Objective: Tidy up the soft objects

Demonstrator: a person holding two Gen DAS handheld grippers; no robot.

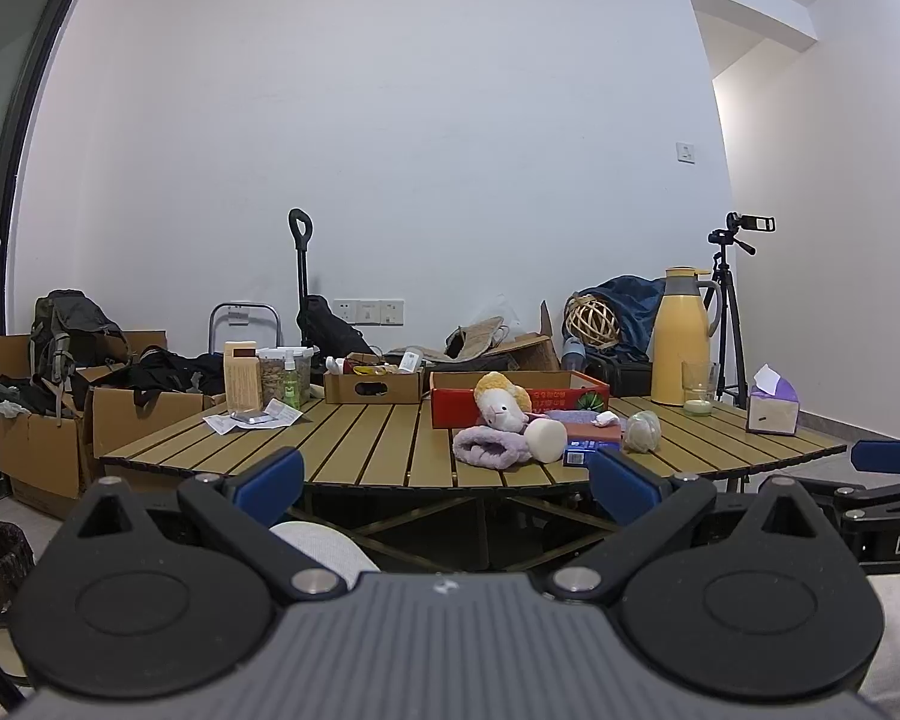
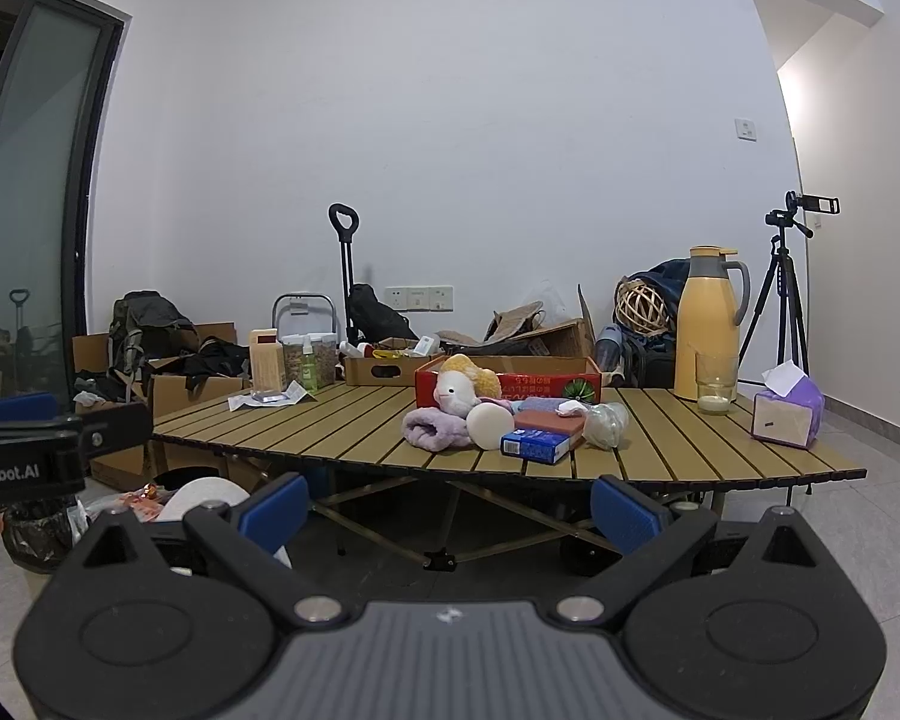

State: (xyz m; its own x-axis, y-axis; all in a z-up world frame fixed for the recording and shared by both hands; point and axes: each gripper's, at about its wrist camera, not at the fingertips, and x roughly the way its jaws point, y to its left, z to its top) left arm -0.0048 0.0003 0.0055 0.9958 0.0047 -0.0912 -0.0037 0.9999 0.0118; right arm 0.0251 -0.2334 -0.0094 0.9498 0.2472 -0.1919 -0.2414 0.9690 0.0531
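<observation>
A pile of soft things lies on the slatted wooden table point(image 1: 360, 444) point(image 2: 354, 426) in front of a red box point(image 1: 450, 405) point(image 2: 528, 384): a white and yellow plush sheep point(image 1: 501, 402) point(image 2: 459, 387), a lilac fluffy cloth point(image 1: 486, 447) point(image 2: 435, 429), a round white sponge point(image 1: 546, 439) point(image 2: 491, 425), a brown-red block point(image 2: 549, 420), a blue carton point(image 2: 537, 445) and a crumpled plastic bag point(image 1: 643, 431) point(image 2: 605, 423). My left gripper point(image 1: 444, 489) and right gripper point(image 2: 450, 513) are open and empty, held short of the table's near edge.
On the table also stand a yellow thermos point(image 1: 684, 336) point(image 2: 711, 324), a glass with a candle point(image 2: 714, 390), a purple tissue box point(image 1: 773, 405) point(image 2: 787, 414), a cardboard tray point(image 1: 372, 387), jars and papers point(image 1: 258, 417). Cardboard boxes and bags stand at left, a tripod point(image 2: 780, 300) at right.
</observation>
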